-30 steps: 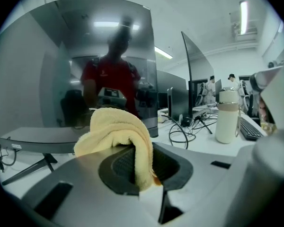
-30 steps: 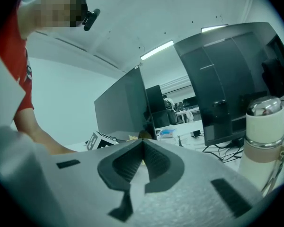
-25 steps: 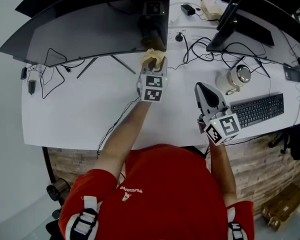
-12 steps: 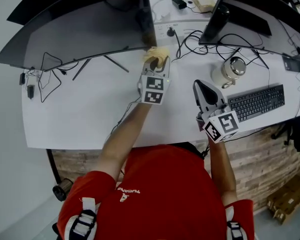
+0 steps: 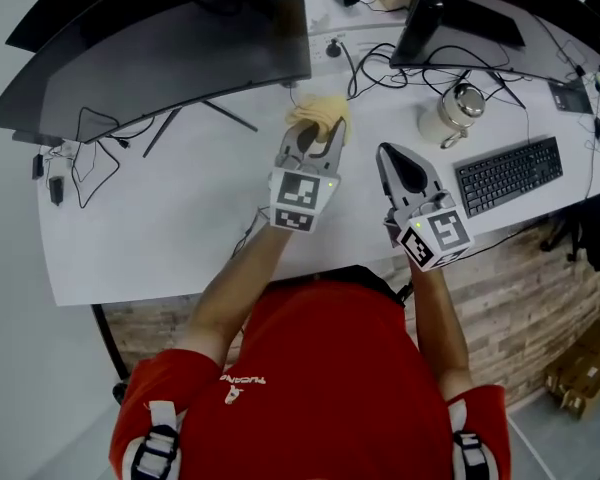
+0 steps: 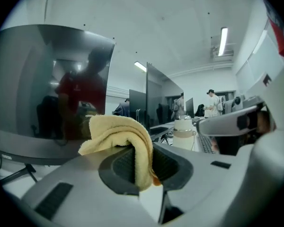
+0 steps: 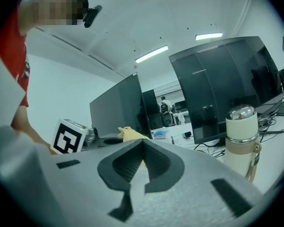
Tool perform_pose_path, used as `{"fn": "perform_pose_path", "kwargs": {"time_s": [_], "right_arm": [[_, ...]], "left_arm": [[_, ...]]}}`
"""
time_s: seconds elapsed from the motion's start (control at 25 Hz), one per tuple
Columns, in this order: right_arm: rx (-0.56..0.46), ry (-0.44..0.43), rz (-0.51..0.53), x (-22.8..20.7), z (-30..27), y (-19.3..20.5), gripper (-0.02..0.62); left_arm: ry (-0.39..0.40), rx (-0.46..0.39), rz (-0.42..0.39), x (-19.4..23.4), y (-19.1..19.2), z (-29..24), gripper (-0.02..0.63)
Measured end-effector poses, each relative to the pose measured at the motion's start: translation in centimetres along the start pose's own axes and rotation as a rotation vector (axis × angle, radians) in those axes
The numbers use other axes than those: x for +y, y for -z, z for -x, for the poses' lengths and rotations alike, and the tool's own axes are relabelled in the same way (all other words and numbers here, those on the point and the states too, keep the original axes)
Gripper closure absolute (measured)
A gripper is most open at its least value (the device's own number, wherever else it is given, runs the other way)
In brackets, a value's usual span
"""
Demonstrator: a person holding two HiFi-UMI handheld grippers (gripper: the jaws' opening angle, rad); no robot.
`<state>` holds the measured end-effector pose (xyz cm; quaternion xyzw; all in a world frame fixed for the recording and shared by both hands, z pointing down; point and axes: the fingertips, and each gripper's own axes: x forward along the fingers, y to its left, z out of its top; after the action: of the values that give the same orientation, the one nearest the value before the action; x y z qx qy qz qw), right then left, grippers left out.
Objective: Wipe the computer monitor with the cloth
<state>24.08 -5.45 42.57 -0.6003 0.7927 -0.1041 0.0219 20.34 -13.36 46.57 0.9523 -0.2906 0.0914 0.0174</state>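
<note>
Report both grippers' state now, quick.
Left gripper: shut on the yellow cloth.
Right gripper: shut, holding nothing.

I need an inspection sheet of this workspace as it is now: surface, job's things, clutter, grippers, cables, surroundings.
Surface: white desk.
Job's things: yellow cloth near the curved monitor, at its lower corner, seemingly off it.
Clutter: flask, keyboard, second monitor.
Grippers: left gripper shut on the yellow cloth; right gripper shut, empty.
Cables: black cables lie under both monitors.
Surroundings: people at far desks.
</note>
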Motion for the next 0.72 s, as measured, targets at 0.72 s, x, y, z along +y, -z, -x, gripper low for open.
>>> {"fn": "perform_pose_path", "kwargs": {"time_s": [0.72], "right_arm": [[-0.101,0.019,0.162,11.5,1.7,-2.3,0.591]], "left_arm": [[0.069,-0.230,0.008,-1.4,-7.2,16.2,0.551]]}}
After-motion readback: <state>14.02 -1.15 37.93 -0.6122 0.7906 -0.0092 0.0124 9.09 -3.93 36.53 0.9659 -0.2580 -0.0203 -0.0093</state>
